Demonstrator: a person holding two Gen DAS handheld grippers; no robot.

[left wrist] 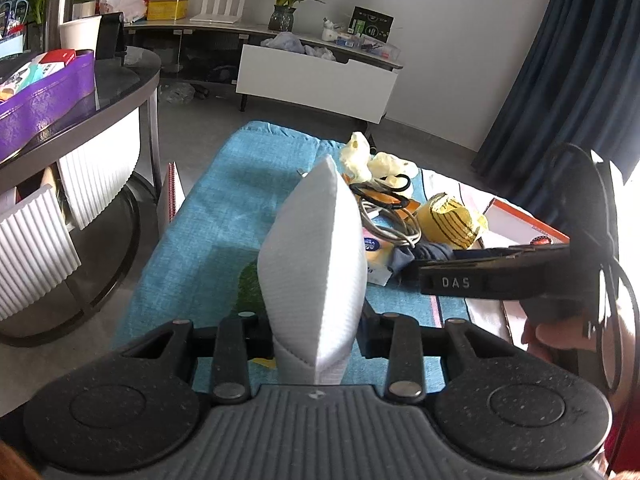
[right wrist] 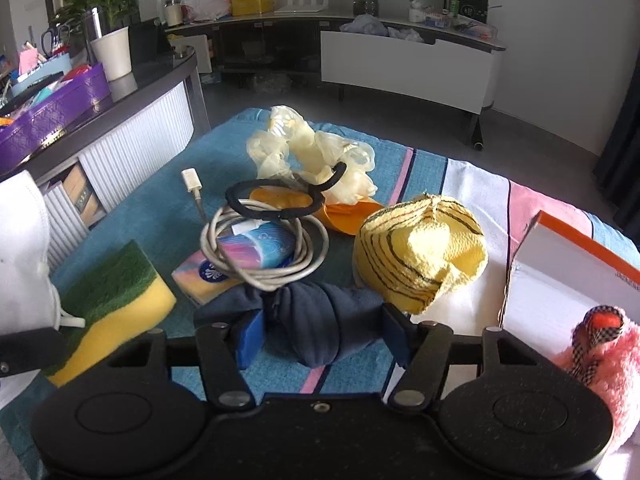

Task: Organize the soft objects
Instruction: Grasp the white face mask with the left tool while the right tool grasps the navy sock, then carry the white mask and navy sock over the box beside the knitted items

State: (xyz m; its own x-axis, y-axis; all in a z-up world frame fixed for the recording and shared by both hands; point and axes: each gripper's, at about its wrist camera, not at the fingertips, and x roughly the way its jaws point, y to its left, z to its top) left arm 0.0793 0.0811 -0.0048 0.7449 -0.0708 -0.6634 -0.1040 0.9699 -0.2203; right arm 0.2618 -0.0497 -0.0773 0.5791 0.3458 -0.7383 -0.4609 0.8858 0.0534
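Observation:
My left gripper point(left wrist: 316, 340) is shut on a white face mask point(left wrist: 314, 252) and holds it upright above the blue towel point(left wrist: 208, 216). The mask also shows at the left edge of the right wrist view point(right wrist: 24, 256). My right gripper point(right wrist: 320, 336) has its jaws on both sides of a dark blue rolled cloth point(right wrist: 320, 320) lying on the towel; the cloth fills the gap. A yellow striped cloth ball point(right wrist: 420, 252), crumpled pale gloves point(right wrist: 312, 152), a green-yellow sponge point(right wrist: 116, 300) and a pink plush toy point(right wrist: 600, 356) lie around.
A tissue pack point(right wrist: 240, 256) under a coiled white cable point(right wrist: 264, 240), a black ring point(right wrist: 276, 200) and an orange piece point(right wrist: 344, 212) lie mid-towel. An orange-edged white box point(right wrist: 568, 280) stands right. A dark round table point(left wrist: 120, 92) with a purple tray point(left wrist: 44, 96) stands left.

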